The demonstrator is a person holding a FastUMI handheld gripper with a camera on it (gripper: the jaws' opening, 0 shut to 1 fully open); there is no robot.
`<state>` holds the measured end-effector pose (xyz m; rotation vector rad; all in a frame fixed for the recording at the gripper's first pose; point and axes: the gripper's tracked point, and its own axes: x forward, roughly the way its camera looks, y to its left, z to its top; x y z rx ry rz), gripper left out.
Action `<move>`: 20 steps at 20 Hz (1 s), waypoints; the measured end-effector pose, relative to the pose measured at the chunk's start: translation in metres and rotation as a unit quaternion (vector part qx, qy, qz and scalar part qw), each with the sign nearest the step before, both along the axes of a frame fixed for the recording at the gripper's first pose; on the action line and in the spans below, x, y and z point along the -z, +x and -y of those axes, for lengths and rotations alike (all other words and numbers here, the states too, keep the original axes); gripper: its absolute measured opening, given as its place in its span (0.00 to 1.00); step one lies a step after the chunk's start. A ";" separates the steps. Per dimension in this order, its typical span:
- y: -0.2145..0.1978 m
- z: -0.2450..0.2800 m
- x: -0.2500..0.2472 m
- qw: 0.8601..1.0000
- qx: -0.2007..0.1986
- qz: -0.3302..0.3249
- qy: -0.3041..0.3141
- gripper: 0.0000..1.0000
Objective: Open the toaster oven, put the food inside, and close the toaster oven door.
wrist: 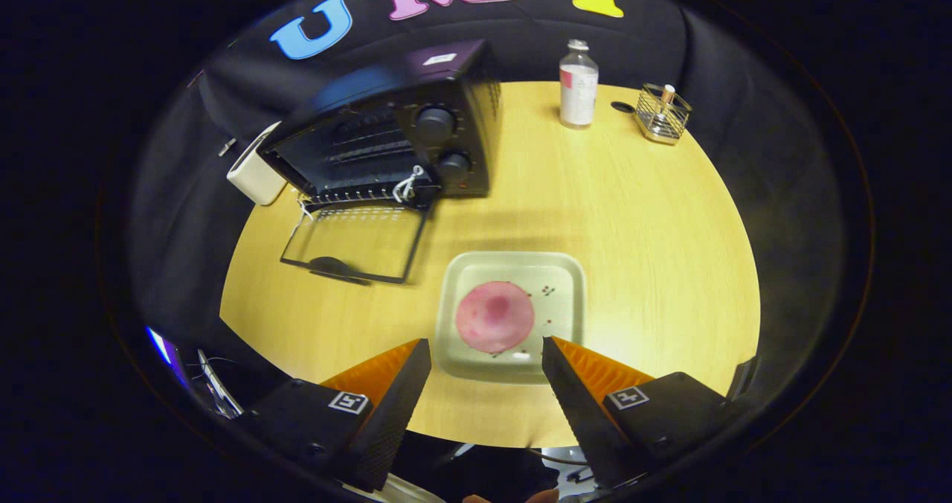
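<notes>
A black toaster oven [416, 131] stands at the far left of the round wooden table [654, 250]. Its glass door [355, 241] lies folded down flat on the table, showing the rack inside. A pink round piece of food [494, 316] rests on a pale square plate [565, 272] just ahead of my fingers. My gripper [487, 354] hovers above the plate's near edge, open, with nothing between its orange and black fingers [405, 384].
A clear bottle [578, 85] with a pink label and a small wire basket [662, 112] stand at the table's far side, right of the oven. A white box [255, 174] sits against the oven's left side.
</notes>
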<state>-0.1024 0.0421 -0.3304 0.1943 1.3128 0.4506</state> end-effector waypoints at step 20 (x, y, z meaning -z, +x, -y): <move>0.026 0.029 0.115 0.986 -0.049 -0.155 -0.021 0.15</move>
